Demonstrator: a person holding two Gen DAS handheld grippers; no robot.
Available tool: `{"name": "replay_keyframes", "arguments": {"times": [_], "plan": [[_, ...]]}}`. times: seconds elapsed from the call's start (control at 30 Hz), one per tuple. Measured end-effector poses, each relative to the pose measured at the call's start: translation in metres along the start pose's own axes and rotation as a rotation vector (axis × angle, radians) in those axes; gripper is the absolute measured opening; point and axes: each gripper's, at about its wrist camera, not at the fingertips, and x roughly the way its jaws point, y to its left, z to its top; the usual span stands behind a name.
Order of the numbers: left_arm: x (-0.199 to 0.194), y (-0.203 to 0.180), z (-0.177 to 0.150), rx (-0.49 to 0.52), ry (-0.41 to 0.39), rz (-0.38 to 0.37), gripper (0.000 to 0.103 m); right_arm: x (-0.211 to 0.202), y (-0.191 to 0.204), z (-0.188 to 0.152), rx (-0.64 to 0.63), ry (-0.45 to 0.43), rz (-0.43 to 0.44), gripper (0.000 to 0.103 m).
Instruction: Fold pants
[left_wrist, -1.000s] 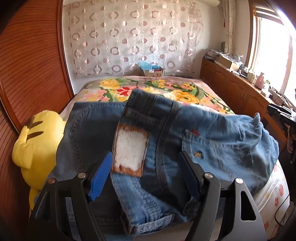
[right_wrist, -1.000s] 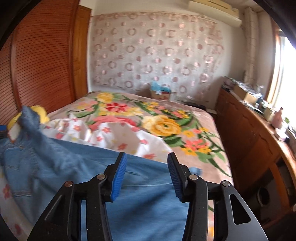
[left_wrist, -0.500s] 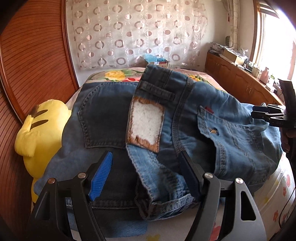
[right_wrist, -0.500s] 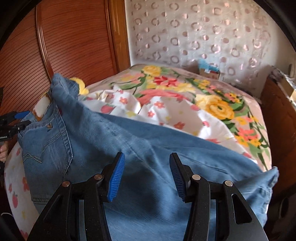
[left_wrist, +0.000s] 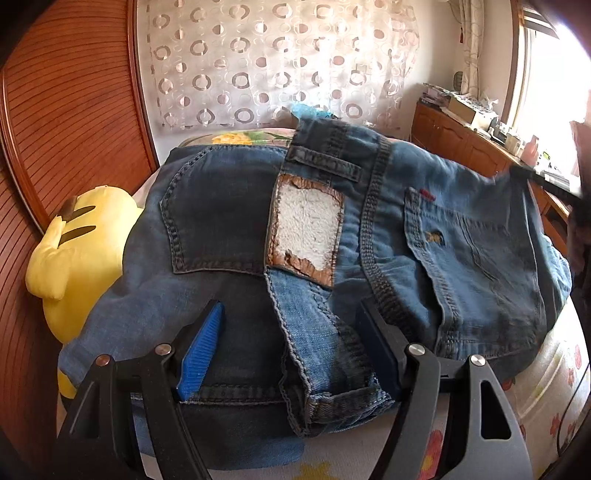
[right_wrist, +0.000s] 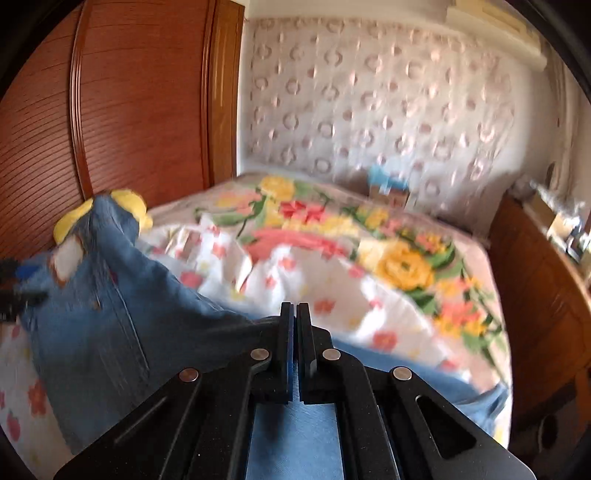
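— In the middle of the left wrist view, what have you got?

— I see the jeans (left_wrist: 369, 236) piled on the bed (left_wrist: 554, 398), seat side up, with the worn white waist patch (left_wrist: 308, 230) near the centre and a back pocket (left_wrist: 210, 218) to its left. My left gripper (left_wrist: 291, 354) stands with its jaws apart at the bottom of the frame, one on either side of a fold of the waistband; I can't tell whether the pads touch the cloth.

— And the other one?

— My right gripper (right_wrist: 294, 314) sits low in the centre of its view, jaws just brought together. Denim lies beneath and around them, but I can't tell whether any is pinched between them; the picture is blurred.

— Anything else?

— A yellow plush toy (left_wrist: 79, 254) at the left edge, beside the jeans, against the wooden wardrobe (left_wrist: 66, 110).
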Motion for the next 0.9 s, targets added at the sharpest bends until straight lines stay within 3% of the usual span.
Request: {"name": "replay_keyframes", "arguments": {"times": [0.13,0.27,0.37,0.5,0.73,0.8,0.87,0.9], "plan": [[-0.002,-0.001,0.0,-0.003,0.0,0.0,0.074,0.013,0.009,0.017,-0.061,-0.009,-0.079,0.001],[-0.004,-0.001,-0.001,-0.004,0.001,-0.003,0.074,0.051,0.011,0.012,-0.047,0.088,-0.156,0.001],[-0.008,-0.001,-0.004,0.001,0.0,-0.005,0.074,0.06,0.011,0.01,0.011,0.118,-0.132,0.013],[-0.013,0.001,-0.005,-0.002,-0.011,-0.011,0.074,0.029,0.005,0.008,0.069,0.083,-0.113,0.037],[-0.019,0.0,-0.011,-0.001,-0.026,-0.029,0.074,-0.054,-0.02,-0.046,0.154,0.079,-0.117,0.043],[-0.019,-0.001,-0.013,-0.002,-0.026,-0.033,0.074,-0.076,-0.025,-0.062,0.163,0.092,-0.159,0.049],[-0.02,-0.001,-0.015,-0.001,-0.03,-0.041,0.074,-0.09,-0.03,-0.084,0.176,0.129,-0.24,0.049],[-0.019,-0.002,-0.016,-0.002,-0.03,-0.045,0.074,-0.095,-0.034,-0.093,0.21,0.139,-0.238,0.049]]}}
